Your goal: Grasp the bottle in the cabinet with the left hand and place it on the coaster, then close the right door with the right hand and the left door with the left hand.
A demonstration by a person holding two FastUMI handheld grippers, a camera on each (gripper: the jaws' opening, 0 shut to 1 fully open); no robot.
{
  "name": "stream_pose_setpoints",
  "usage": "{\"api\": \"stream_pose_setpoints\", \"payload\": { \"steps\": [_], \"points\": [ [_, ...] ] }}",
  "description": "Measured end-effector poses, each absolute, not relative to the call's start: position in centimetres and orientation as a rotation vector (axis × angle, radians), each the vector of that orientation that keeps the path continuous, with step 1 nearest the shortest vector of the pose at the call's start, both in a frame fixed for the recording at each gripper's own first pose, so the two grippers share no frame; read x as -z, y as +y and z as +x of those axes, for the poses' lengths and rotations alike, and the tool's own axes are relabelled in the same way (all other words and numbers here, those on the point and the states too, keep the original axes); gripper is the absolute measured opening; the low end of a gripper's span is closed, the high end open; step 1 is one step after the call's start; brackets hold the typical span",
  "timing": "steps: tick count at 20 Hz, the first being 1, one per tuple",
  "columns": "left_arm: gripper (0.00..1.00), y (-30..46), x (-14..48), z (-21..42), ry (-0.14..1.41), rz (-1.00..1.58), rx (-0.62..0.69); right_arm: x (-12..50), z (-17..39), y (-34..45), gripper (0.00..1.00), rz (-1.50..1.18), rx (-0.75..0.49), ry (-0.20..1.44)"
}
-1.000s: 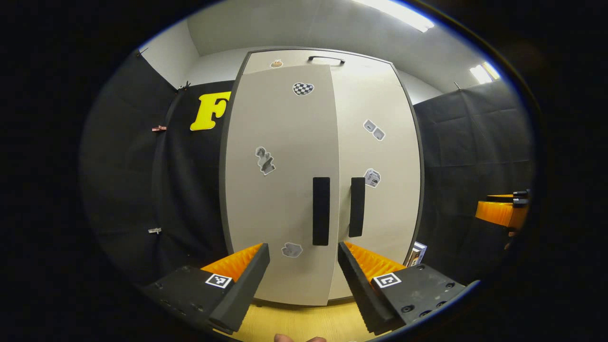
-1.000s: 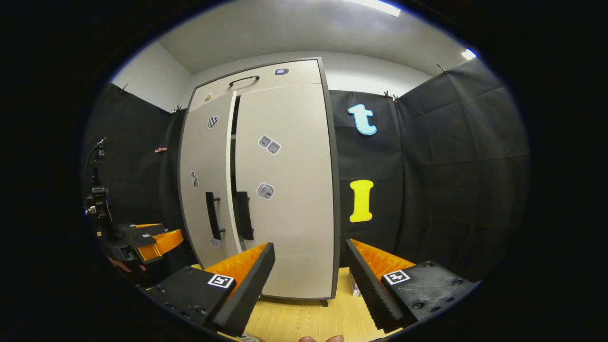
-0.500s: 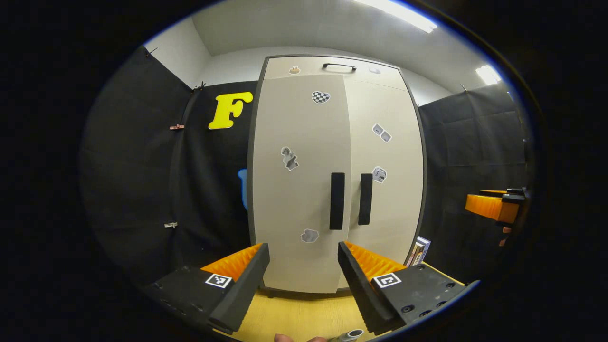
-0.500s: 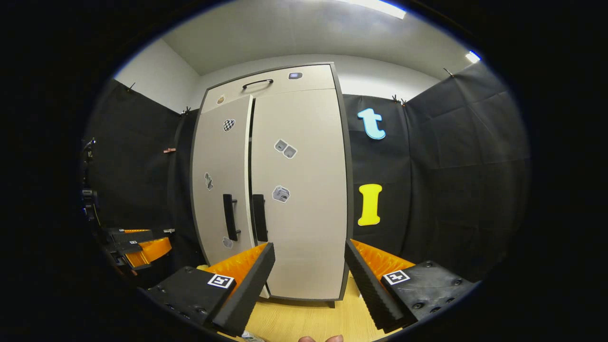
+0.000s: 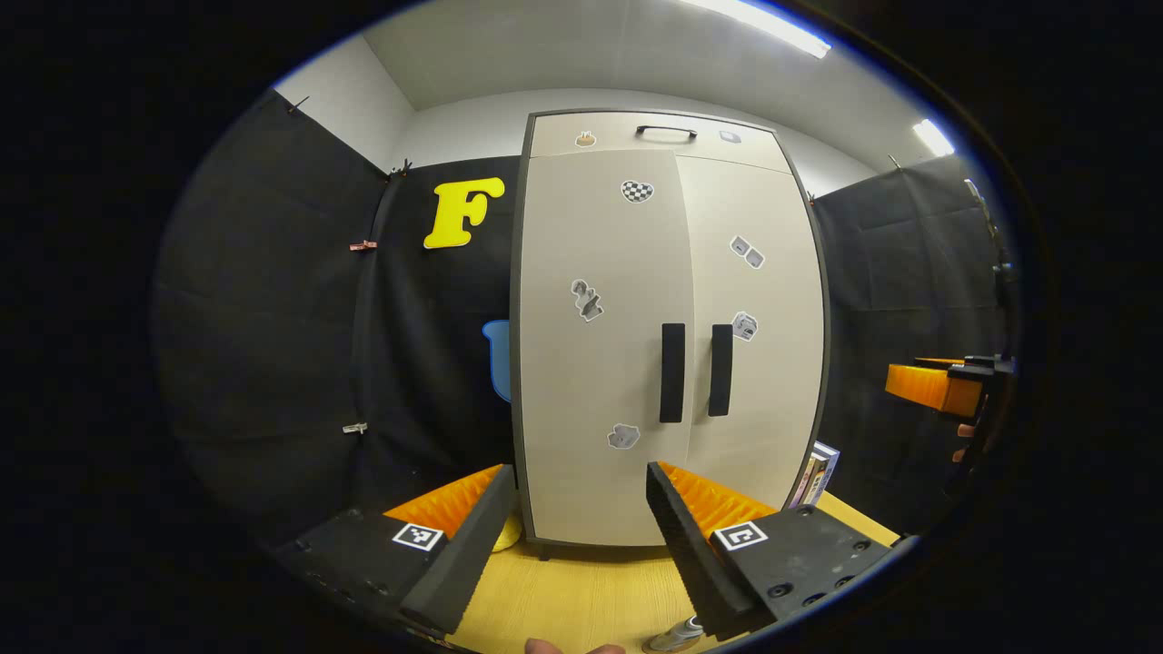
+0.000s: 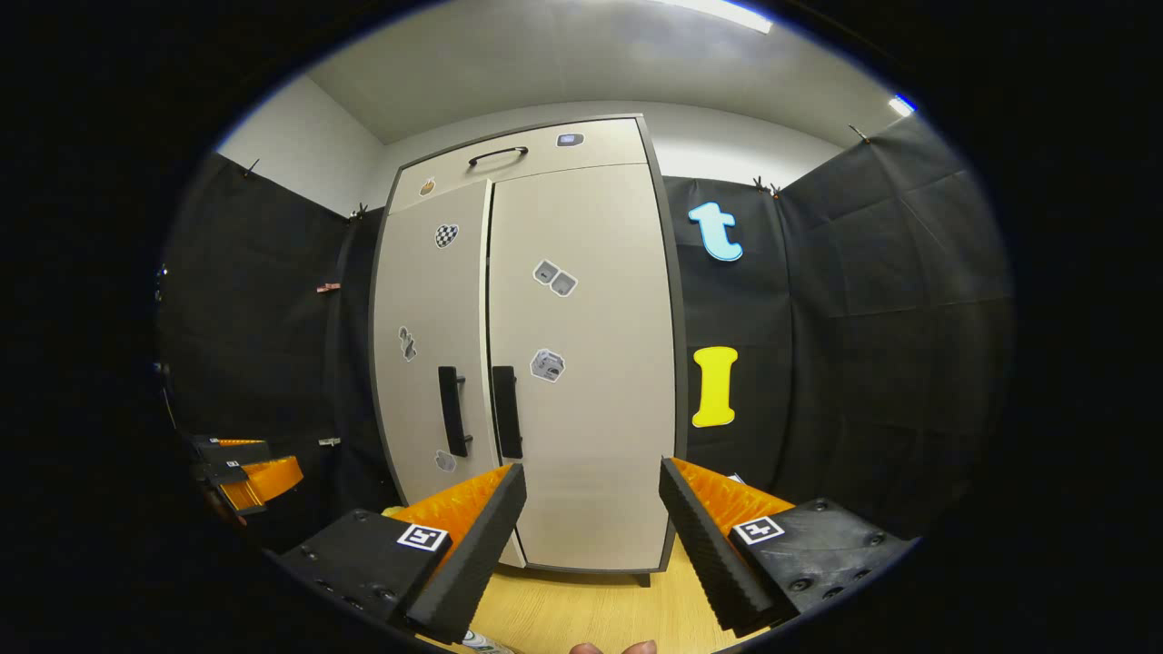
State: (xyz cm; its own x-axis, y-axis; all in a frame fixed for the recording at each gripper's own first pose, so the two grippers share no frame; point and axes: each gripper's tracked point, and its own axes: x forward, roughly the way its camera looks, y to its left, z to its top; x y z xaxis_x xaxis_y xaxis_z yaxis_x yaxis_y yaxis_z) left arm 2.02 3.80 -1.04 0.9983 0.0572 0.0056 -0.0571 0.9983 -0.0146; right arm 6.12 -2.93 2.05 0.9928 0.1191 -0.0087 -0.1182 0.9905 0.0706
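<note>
We see both hand-held grippers, left [image 5: 577, 536] and right [image 6: 591, 545], spread and empty; the matte beige cabinet [image 5: 668, 345], doors flush, stands at 12 o'clock on the wood-grain worktop [image 5: 581, 599].

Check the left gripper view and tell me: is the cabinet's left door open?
No. The left door sits flush beside the right door, their handles side by side.

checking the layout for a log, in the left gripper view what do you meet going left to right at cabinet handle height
Booth wall → left door → left door handle → right door handle → right door → right gripper, held out at the far right edge.
</note>
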Motion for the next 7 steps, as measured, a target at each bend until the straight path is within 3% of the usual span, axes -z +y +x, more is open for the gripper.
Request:
{"api": "stream_pose_setpoints", "payload": {
  "steps": [7],
  "points": [
    [0.93, 3.04, 0.6, 1.7, -0.023, -0.006, -0.023, -2.2, 5.5, -2.65, 0.98, 0.071, -0.12, 0.01]
  ]
}}
